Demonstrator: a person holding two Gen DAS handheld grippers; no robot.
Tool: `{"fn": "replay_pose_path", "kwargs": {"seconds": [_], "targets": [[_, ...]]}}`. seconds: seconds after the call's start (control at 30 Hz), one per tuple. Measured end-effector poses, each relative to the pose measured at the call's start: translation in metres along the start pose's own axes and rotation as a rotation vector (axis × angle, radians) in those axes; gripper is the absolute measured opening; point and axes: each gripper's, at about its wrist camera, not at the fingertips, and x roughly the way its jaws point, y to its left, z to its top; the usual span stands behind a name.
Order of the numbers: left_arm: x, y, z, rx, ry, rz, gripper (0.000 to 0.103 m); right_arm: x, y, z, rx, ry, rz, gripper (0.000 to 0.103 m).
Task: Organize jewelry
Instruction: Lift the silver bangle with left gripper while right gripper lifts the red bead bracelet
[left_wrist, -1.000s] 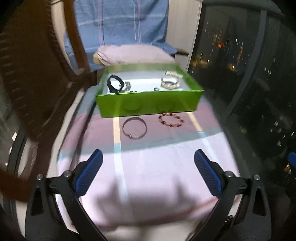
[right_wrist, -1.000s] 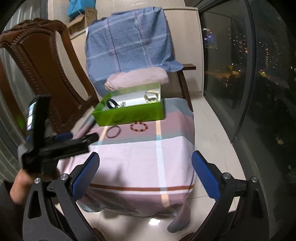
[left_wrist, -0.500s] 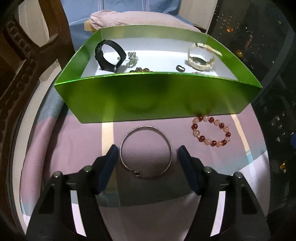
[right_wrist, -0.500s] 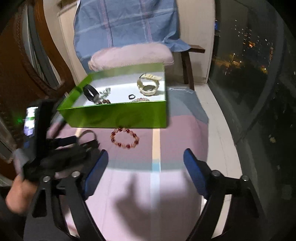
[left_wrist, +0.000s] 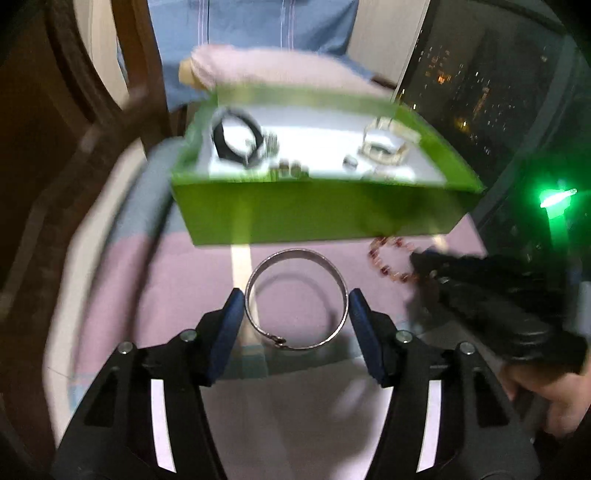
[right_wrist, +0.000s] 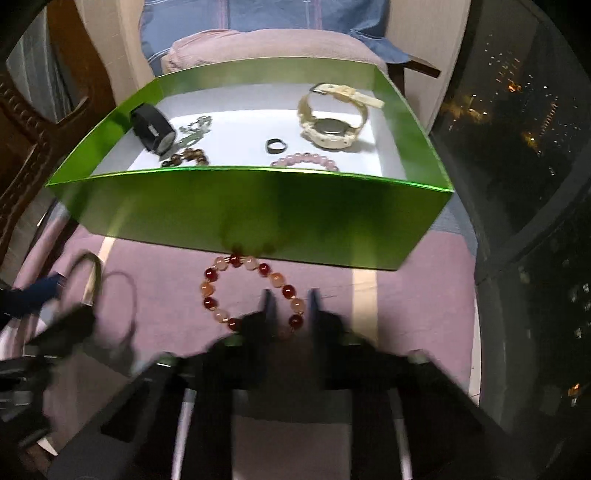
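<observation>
A silver bangle (left_wrist: 296, 300) is gripped between the blue pads of my left gripper (left_wrist: 295, 314) and lifted a little off the pink cloth; it also shows in the right wrist view (right_wrist: 88, 280). A red and peach bead bracelet (right_wrist: 251, 291) lies on the cloth just in front of the green box (right_wrist: 258, 210). My right gripper (right_wrist: 289, 310) is nearly closed around the bracelet's near right beads. In the left wrist view the right gripper (left_wrist: 424, 264) sits at the bracelet (left_wrist: 388, 254).
The green box (left_wrist: 314, 214) holds a black band (right_wrist: 153, 127), a cream watch (right_wrist: 332, 118), a dark ring (right_wrist: 276, 146) and two bead bracelets. A wooden chair (right_wrist: 33, 122) stands left. A dark window (right_wrist: 517, 129) is right. A cushioned chair stands behind the box.
My left gripper closed on the silver bangle and raised it. My right gripper moved down and forward to the bead bracelet and its fingers closed in around the beads.
</observation>
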Motion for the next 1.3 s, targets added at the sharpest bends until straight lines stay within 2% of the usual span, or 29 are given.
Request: {"fn": "replay_pose_path", "kwargs": {"seconds": [0.1, 0.23, 0.5, 0.7, 0.9, 1.3], "targets": [[-0.041, -0.005, 0.007, 0.017, -0.091, 0.013, 0.058, -0.005, 0.002, -0.004, 0.012, -0.003, 0.021, 0.008], [-0.083, -0.011, 0.012, 0.030, -0.170, 0.008, 0.058, -0.047, 0.002, -0.016, 0.048, -0.082, 0.072, 0.008], [-0.149, -0.019, -0.024, 0.002, -0.229, -0.016, 0.058, -0.179, -0.008, -0.049, 0.093, -0.288, 0.129, 0.008], [-0.191, -0.023, -0.057, -0.038, -0.242, -0.019, 0.058, -0.244, -0.014, -0.096, 0.101, -0.357, 0.155, 0.008], [-0.204, -0.033, -0.075, -0.035, -0.241, -0.018, 0.058, -0.272, -0.014, -0.129, 0.111, -0.392, 0.168, 0.008], [-0.224, -0.050, -0.086, -0.009, -0.258, -0.018, 0.058, -0.289, -0.016, -0.150, 0.108, -0.405, 0.190, 0.008]]}}
